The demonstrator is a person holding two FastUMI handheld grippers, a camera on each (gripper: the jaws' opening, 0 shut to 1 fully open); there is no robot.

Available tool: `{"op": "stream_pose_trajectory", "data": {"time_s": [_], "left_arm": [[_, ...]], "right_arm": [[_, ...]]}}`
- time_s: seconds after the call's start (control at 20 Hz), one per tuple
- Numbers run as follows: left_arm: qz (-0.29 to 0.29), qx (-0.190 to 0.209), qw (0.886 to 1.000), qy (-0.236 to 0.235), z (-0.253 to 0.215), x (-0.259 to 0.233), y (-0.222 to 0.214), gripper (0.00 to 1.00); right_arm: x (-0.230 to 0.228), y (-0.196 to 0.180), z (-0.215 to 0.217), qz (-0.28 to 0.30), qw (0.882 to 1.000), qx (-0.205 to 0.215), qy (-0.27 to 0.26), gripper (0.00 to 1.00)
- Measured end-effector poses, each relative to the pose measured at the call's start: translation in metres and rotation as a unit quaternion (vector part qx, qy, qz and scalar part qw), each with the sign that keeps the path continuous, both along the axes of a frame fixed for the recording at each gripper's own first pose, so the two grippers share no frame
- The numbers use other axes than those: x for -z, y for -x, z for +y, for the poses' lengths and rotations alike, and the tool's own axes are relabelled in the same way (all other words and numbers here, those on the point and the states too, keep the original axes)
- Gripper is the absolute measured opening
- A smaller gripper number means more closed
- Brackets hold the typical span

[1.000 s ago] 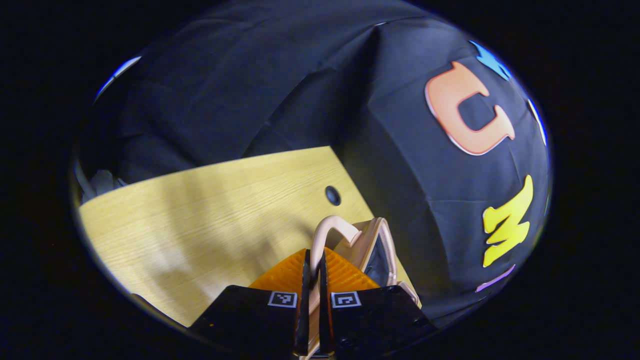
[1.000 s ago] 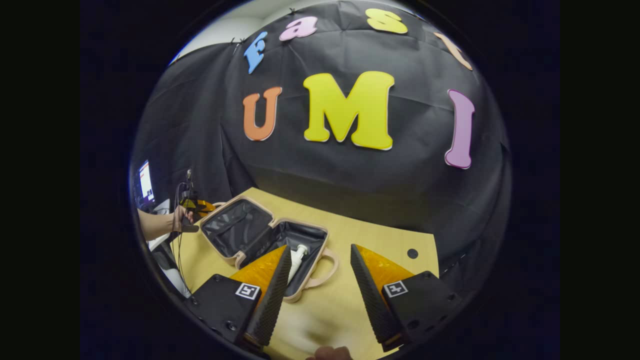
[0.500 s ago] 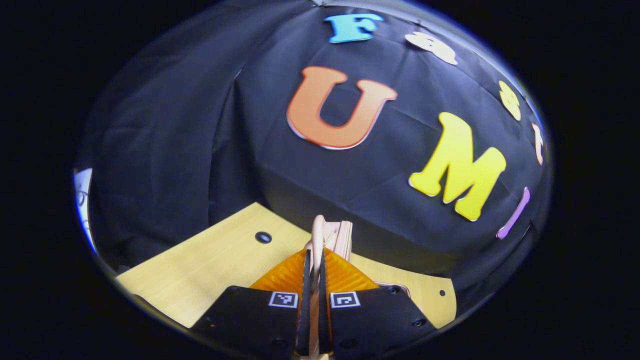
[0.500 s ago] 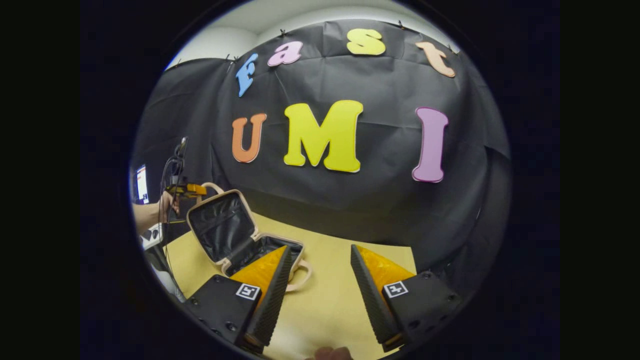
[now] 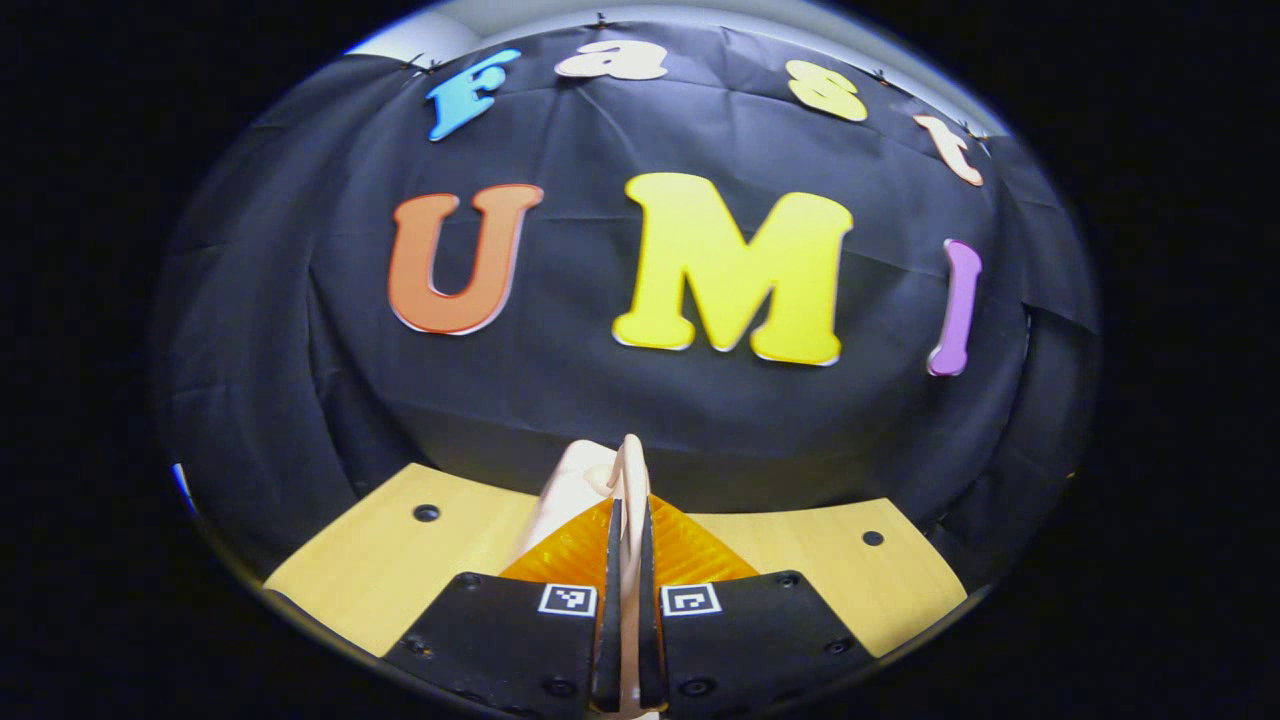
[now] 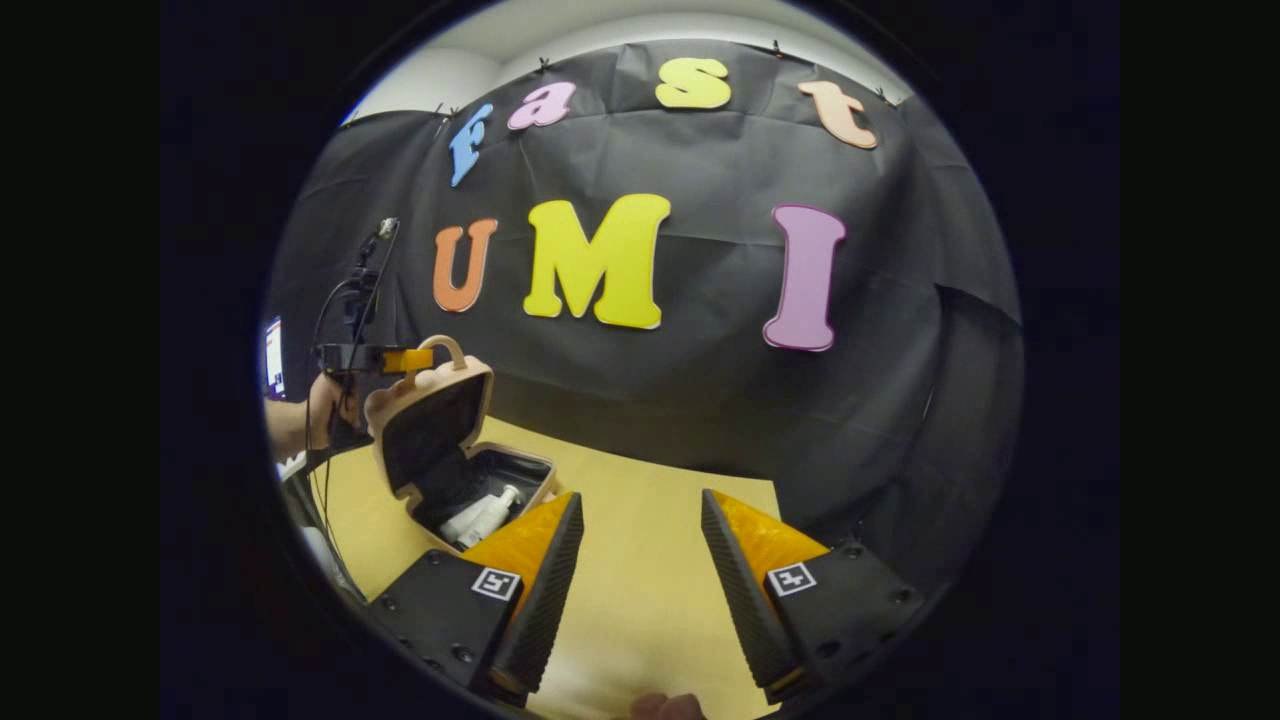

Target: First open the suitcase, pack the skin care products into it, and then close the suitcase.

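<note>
- Clearly the closing step is in hand: the left gripper has its two fingers pressed together on the suitcase handle and carries the lid over on its hinge.
- In the right gripper view the suitcase sits at the far left of the table, its lid raised past upright and leaning over the lower shell.
- The skin care products lie inside the lower shell, white and bottle-like; how many there are I cannot say for sure, since the shell's wall hides part of them.
- The right gripper hangs over bare table near the camera, fingers spread wide, nothing between them, well apart from the case.
- A hand holds the left gripper at the handle, at the left edge of that view.
- Next, I judge, the lid must be lowered the rest of the way until its rim meets the lower shell squarely, without catching the bottles; the free gripper could steady the case.
- Against half a second ago, the lid has swung from leaning back and open to tipping forward over the shell, and the left gripper view now faces the wall squarely.
</note>
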State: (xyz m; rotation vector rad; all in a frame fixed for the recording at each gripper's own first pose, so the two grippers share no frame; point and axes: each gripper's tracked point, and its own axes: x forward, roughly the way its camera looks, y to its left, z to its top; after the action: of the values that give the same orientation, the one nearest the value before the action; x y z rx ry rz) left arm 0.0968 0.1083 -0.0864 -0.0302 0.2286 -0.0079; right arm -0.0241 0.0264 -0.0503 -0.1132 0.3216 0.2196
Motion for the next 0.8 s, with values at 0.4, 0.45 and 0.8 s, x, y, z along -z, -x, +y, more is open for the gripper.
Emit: {"op": "stream_pose_trajectory", "data": {"time_s": [0.4,0.45,0.8], "left_arm": [[0.097,0.065,0.993,-0.017,-0.134,0.138,-0.015,0.1],[0.111,0.066,0.991,-0.024,-0.142,0.155,-0.017,0.1],[0.137,0.06,0.981,-0.12,-0.163,0.206,-0.019,0.11]], "right_arm": [[0.013,0.015,-0.066,0.031,0.997,0.063,0.032,0.71],[0.013,0.016,-0.073,0.034,0.996,0.071,0.033,0.71],[0.017,0.017,-0.099,0.047,0.994,0.091,0.034,0.71]]}}
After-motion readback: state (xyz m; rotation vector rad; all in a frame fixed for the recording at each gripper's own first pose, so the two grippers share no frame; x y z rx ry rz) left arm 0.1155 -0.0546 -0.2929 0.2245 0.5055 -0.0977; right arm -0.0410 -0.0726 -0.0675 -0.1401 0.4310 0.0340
